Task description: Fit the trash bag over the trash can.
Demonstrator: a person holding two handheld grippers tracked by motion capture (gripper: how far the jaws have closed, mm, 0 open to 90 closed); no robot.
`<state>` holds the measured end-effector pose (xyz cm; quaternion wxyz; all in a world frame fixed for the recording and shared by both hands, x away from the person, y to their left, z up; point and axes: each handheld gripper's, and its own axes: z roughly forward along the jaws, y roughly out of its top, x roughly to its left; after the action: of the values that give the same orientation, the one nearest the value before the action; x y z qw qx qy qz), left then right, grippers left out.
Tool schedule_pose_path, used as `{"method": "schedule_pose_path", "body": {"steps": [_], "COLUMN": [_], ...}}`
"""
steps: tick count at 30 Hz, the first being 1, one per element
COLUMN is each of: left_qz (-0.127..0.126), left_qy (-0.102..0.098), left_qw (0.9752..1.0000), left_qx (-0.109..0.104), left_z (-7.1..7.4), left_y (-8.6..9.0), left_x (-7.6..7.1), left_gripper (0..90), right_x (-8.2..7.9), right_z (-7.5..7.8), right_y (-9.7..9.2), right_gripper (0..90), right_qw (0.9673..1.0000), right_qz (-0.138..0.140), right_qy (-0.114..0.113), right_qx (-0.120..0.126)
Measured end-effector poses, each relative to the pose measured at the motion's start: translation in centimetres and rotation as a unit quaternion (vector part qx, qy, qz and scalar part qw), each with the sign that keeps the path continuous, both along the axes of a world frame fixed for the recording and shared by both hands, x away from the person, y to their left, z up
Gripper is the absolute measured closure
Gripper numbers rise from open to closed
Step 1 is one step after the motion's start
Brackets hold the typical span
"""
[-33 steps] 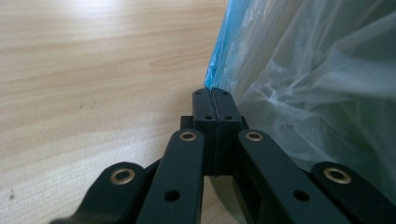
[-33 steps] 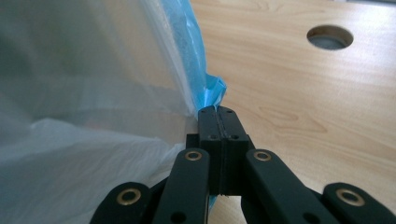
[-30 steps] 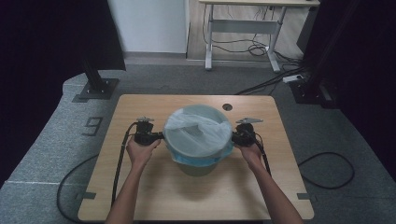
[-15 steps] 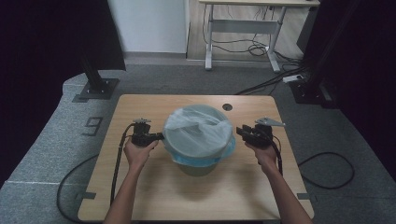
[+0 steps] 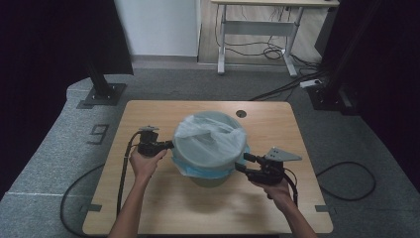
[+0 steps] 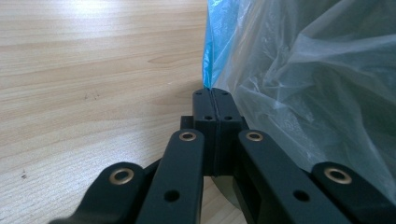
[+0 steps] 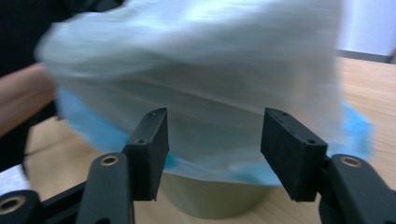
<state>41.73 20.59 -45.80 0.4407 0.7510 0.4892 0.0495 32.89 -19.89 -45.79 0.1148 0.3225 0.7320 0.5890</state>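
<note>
Fitting a bag liner (image 5: 210, 141) over a round bin (image 5: 214, 177), by the look of it, with the stretching over the rim part done and one side freshly let go. Standing at the middle of the wooden worktop (image 5: 163, 208), between the two hands, near the round hole at its far edge.

Next move, as a judgement: bringing the right gripper (image 5: 241, 164) back to the bin's near-right side, closing on the loose blue hem there and drawing it down evenly, while the other side stays anchored.

Left gripper (image 6: 211, 103) clamped together on the liner's edge at the bin's left side, film pinched thin between the pads. Right gripper (image 7: 212, 149) just been opening, jaws now apart with nothing between them, short of the bin and aimed at it.

Liner: translucent, pale, crinkled, billowing above the rim, with a blue band folded down outside. Bin wall below it dull olive-grey.
</note>
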Motion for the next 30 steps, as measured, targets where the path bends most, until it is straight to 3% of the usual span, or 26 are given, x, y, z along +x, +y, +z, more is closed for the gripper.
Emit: {"method": "schedule_pose_path", "body": {"steps": [5, 8, 15, 20, 24, 30], "left_qz": [-0.003, -0.005, -0.006, -0.010, -0.012, -0.010], "left_qy": [-0.002, -0.002, 0.003, 0.006, 0.007, 0.007], "left_qw": [1.0000, 1.0000, 1.0000, 0.9999, 0.9999, 0.9999], "left_qx": [-0.001, -0.002, -0.003, -0.002, -0.001, -0.003], "left_z": [0.2, 0.1, -0.1, -0.2, -0.1, 0.0], "left_y": [0.0, -0.2, -0.1, -0.4, -0.5, -0.3], "left_x": [-0.2, -0.3, 0.0, 0.0, 0.1, 0.1], "left_gripper": [90.0, 90.0, 90.0, 90.0, 90.0, 90.0], "right_x": [-0.9, -1.1, -1.2, -1.4, -1.5, -1.2], "right_z": [-0.1, -0.4, -0.9, -0.8, -0.7, -0.7], "right_y": [1.6, 2.2, 2.1, 2.3, 2.2, 1.6], "right_gripper": [37.0, 40.3, 65.6, 77.7, 87.9, 89.2], "right_qw": [0.9998, 0.9995, 0.9988, 0.9980, 0.9979, 0.9988], "right_qz": [0.006, -0.003, -0.017, -0.032, -0.025, -0.015], "right_qy": [-0.007, -0.010, -0.024, -0.031, -0.037, -0.030], "right_qx": [-0.017, -0.028, -0.038, -0.045, -0.047, -0.036]}}
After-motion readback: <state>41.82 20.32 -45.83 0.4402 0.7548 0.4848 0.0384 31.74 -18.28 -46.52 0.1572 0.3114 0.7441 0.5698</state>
